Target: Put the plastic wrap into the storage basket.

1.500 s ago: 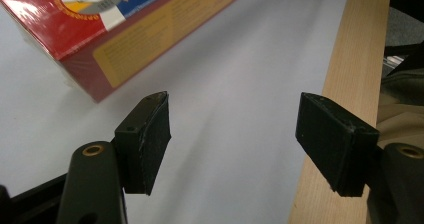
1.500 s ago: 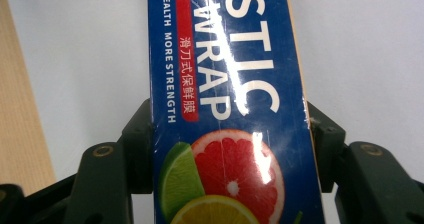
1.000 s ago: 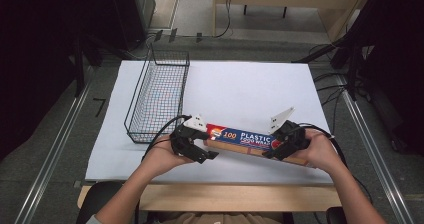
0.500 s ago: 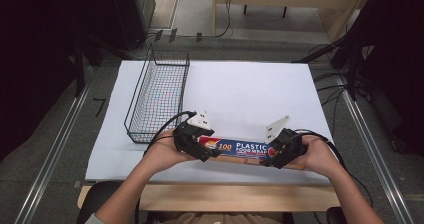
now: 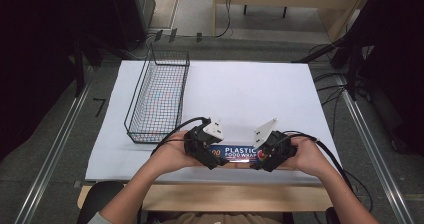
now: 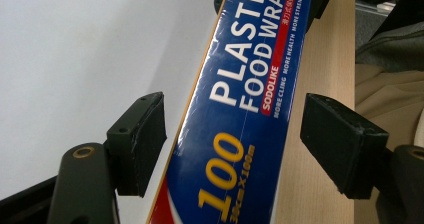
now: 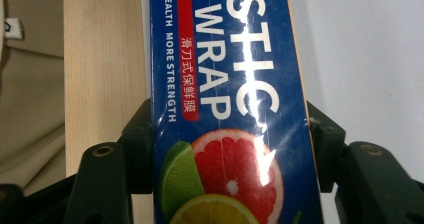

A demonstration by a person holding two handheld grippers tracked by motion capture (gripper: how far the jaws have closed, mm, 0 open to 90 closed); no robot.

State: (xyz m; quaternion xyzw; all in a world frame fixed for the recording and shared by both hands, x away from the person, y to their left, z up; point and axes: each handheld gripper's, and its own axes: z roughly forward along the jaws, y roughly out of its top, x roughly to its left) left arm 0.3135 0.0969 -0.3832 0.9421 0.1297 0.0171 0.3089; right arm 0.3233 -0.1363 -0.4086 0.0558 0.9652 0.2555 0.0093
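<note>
White sheeting (image 5: 240,99) covers the table across the middle of the high view, with dark floor and cables around it and a pale wooden edge (image 5: 225,198) along the bottom. At the left of that sheet I see a black wire basket (image 5: 159,96), standing upright and well apart from my hands.

Lower centre, just left of the middle, my left gripper (image 5: 207,151) sits at one end of the plastic food wrap box (image 5: 235,153). In the left gripper view its 2 pads (image 6: 140,141) stand wide, 1 on each side of the blue box (image 6: 240,134), with a clear gap at the right pad and a narrow one at the left, so they straddle it without pressing.

The box lies level along the near edge of the sheet, lower centre of the high view, bridging my 2 grippers.

Right of centre, my right gripper (image 5: 267,156) takes the other end. In the right gripper view its pads (image 7: 142,149) are clamped against both long sides of the box (image 7: 230,109), by the printed grapefruit, with wood at the left and white sheet at the right.
</note>
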